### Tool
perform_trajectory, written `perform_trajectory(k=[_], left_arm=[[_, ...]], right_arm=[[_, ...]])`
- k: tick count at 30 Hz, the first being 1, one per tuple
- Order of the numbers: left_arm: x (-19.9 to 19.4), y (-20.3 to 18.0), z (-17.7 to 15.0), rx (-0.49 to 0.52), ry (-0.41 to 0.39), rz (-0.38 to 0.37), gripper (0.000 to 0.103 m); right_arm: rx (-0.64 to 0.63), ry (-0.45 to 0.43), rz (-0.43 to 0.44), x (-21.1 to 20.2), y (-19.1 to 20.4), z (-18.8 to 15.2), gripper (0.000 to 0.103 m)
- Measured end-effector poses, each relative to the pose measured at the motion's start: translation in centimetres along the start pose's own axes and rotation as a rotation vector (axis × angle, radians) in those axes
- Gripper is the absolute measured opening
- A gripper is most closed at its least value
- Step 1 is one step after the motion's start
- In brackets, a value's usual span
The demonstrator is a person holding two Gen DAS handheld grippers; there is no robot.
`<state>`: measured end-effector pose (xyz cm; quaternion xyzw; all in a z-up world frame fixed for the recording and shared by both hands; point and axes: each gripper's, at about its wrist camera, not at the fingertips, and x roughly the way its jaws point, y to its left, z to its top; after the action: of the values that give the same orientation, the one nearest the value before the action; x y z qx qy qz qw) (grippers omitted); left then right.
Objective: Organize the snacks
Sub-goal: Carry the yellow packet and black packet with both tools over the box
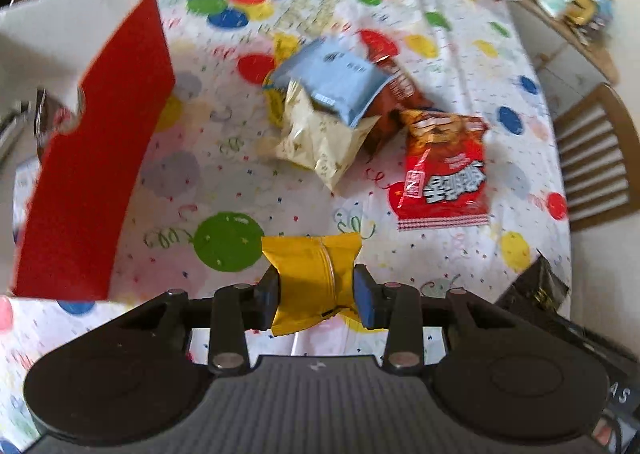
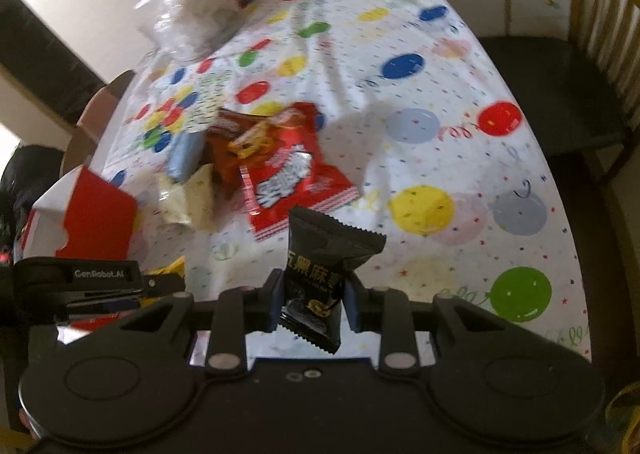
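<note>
My left gripper [image 1: 316, 296] is shut on a yellow snack packet [image 1: 312, 278], held above the balloon-print tablecloth. My right gripper [image 2: 312, 304] is shut on a black snack packet [image 2: 324, 270] with gold lettering. A red and white box [image 1: 92, 158] stands open at the left; it also shows in the right wrist view [image 2: 96, 218]. A pile of snacks lies in the middle: a blue packet [image 1: 336, 74], a cream packet [image 1: 316, 138], a brown packet [image 1: 400, 94] and a red packet [image 1: 444, 178]. The red packet [image 2: 292, 174] lies just beyond the black one.
The round table's cloth [image 2: 440, 134] drops off at the right edge, with a wooden chair [image 2: 560, 86] beside it. A clear plastic bag with an orange item [image 2: 212, 2] lies at the far side. The left gripper's body [image 2: 80, 282] shows at lower left.
</note>
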<state>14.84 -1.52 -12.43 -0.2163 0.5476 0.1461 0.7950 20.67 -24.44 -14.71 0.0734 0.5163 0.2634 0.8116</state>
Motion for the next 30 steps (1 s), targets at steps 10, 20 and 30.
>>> perform_trajectory(k=[10, 20, 30], left_arm=[[-5.5, 3.0, 0.2, 0.166, -0.123, -0.04, 0.037], [-10.4, 9.0, 1.5, 0.241, -0.208, -0.049, 0.037], [-13.4, 17.4, 3.5, 0.217, -0.273, -0.015, 0.037]], right_arm=[[-0.105, -0.038, 0.01, -2.2, 6.3, -0.4, 0.029], [-0.194, -0.075, 0.037, -2.5, 15.0, -0.5, 0.029], [-0.283, -0.091, 0.063, -0.4, 24.1, -0.6, 0.029]])
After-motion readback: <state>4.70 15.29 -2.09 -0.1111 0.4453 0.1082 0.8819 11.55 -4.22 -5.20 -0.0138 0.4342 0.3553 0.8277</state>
